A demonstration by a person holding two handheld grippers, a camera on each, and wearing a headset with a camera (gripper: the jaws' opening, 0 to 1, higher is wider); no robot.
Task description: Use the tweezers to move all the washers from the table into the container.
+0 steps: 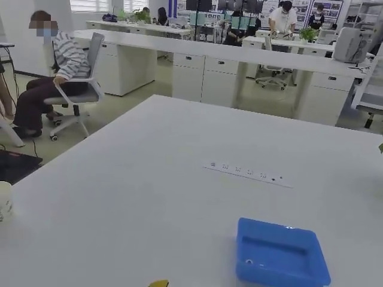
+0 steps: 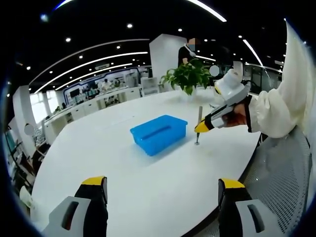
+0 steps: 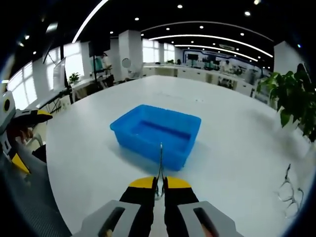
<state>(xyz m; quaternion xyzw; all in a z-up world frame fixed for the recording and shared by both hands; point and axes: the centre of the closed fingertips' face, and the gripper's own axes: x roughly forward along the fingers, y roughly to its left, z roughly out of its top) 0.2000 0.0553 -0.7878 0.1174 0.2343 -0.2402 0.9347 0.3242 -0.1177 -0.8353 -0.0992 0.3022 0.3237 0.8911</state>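
The blue container (image 1: 281,254) sits on the white table (image 1: 149,197) near its front edge; a small pale ring-like speck (image 1: 249,261) lies inside it. My right gripper (image 3: 159,183) is shut on thin metal tweezers (image 3: 160,160), whose tips point at the near wall of the container (image 3: 158,131). In the left gripper view a hand holds the right gripper (image 2: 217,118) with the tweezers (image 2: 198,126) upright, tip on the table just right of the container (image 2: 159,132). My left gripper (image 2: 162,197) stands wide open, holding nothing. A yellow gripper tip (image 1: 158,283) shows at the bottom edge.
A recessed socket strip (image 1: 248,173) lies behind the container. A pale mug (image 1: 5,200) stands at the table's left edge. A potted plant (image 2: 187,76) and eyeglasses (image 3: 289,190) are on the table to the right. People sit at desks beyond.
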